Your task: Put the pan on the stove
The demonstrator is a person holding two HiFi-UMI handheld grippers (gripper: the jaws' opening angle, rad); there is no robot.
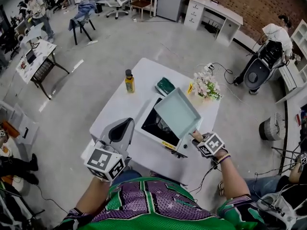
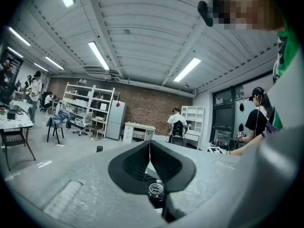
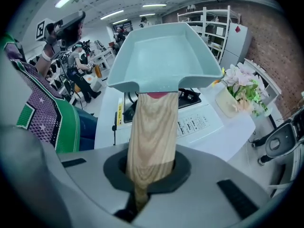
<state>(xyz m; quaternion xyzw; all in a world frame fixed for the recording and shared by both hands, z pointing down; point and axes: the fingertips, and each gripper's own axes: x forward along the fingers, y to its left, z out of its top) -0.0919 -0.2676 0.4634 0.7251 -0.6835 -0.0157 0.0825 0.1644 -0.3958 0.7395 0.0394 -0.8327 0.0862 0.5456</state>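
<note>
Overhead first: right tool (image 1: 195,136) grips the pale square pan (image 1: 176,112) at its near corner. The pan hangs tilted over the black top of the stove (image 1: 152,126) on the white bench (image 1: 144,73). Left tool (image 1: 125,124) is held over the bench's near-left part, apart from the pan.

Left gripper view: jaws pressed together, nothing between them.

Right gripper view: jaws closed on the pan's wooden handle (image 3: 153,127). The pan body is above, the stove below it, and flowers (image 3: 240,91) are to the right.
</note>
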